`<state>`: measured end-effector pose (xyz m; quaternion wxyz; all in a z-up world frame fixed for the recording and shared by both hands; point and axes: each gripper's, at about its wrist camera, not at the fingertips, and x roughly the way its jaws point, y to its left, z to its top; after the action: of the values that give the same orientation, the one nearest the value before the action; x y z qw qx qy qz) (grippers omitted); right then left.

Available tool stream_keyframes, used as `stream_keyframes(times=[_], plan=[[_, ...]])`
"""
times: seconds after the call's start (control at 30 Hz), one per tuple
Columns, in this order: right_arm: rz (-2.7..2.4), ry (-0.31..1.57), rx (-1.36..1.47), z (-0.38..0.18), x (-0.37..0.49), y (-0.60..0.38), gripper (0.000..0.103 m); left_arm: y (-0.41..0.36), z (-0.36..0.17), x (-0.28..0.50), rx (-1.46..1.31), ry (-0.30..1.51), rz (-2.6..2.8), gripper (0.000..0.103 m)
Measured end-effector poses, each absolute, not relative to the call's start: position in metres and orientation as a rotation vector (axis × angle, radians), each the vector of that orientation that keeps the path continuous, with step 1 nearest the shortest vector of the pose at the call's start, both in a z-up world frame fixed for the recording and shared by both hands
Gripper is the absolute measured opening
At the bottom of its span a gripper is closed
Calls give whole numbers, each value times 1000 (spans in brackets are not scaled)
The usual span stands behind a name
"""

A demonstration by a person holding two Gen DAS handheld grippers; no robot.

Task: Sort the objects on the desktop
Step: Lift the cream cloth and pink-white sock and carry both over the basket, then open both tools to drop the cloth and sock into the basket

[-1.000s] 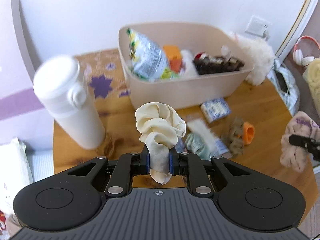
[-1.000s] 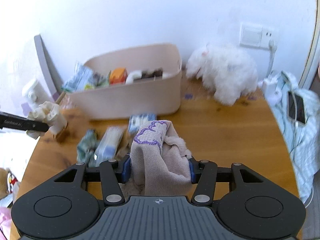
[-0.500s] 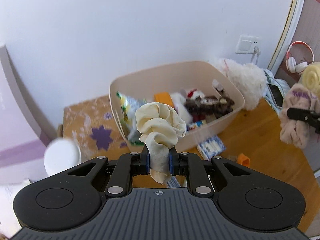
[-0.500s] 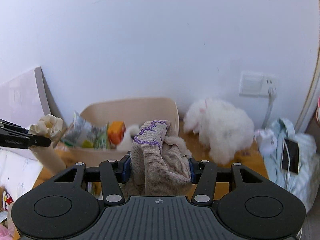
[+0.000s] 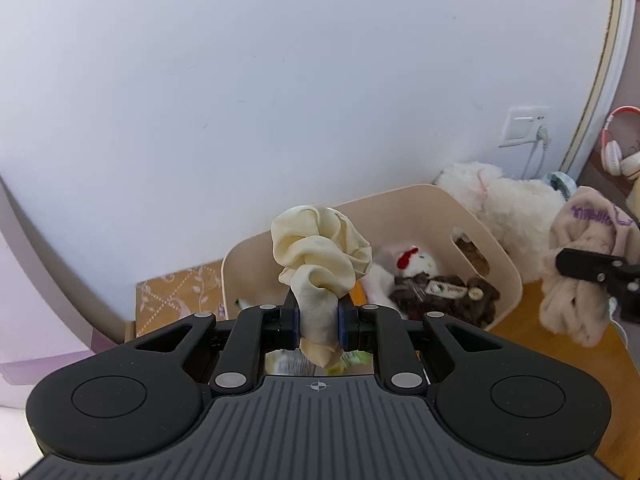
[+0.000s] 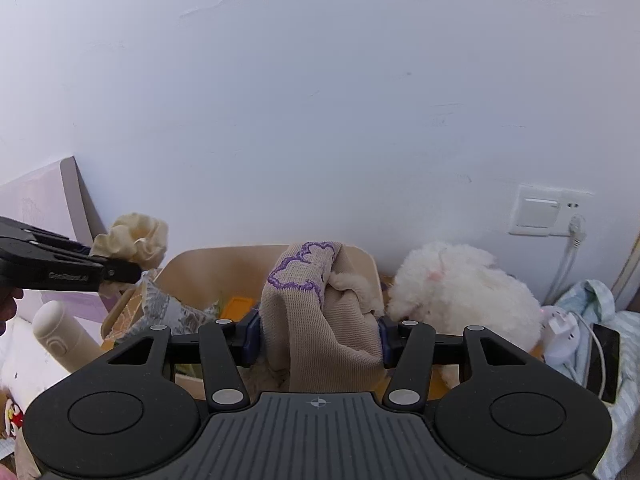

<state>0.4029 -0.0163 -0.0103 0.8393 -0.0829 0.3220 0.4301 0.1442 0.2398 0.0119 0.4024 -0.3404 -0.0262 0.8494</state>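
Note:
My left gripper [image 5: 318, 326] is shut on a cream scrunchie [image 5: 320, 256] that bunches up above the pads; the same scrunchie [image 6: 132, 240] shows at the left of the right wrist view. My right gripper [image 6: 318, 338] is shut on a beige fleece-lined sock [image 6: 320, 320] with purple stitching, and that sock [image 5: 584, 276] hangs at the right of the left wrist view. Both grippers hover above and in front of a beige storage bin [image 5: 424, 216] that holds a brown plush bear [image 5: 444, 292], a small white plush toy [image 5: 416, 262] and snack packets. The bin [image 6: 188, 264] sits just beyond the sock.
A fluffy white plush toy [image 6: 460, 292] lies right of the bin by the wall. A wall socket with a cable [image 6: 548, 212], a white charger [image 6: 560, 332], a phone [image 6: 604, 356] on light blue cloth and pink headphones [image 5: 620, 148] are at the right. A white bottle [image 6: 64, 332] stands left.
Both grippers have risen and moved toward the bin, still holding their items. The table items below have dropped out of view, and the wall fills more of both views.

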Motion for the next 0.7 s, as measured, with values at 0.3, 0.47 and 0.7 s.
stream_keyframes(times=[0.3,0.47,0.7], plan=[[948,697,-268,-29,419,38,50,277,-12,132,-943,-26,2139,17],[951,700,-350,-46,421,62,50,295,-29,131,-984,12,2144,17],[944,771,-415,-76,426,85,52,311,-43,130,-1017,15,2143,17]])
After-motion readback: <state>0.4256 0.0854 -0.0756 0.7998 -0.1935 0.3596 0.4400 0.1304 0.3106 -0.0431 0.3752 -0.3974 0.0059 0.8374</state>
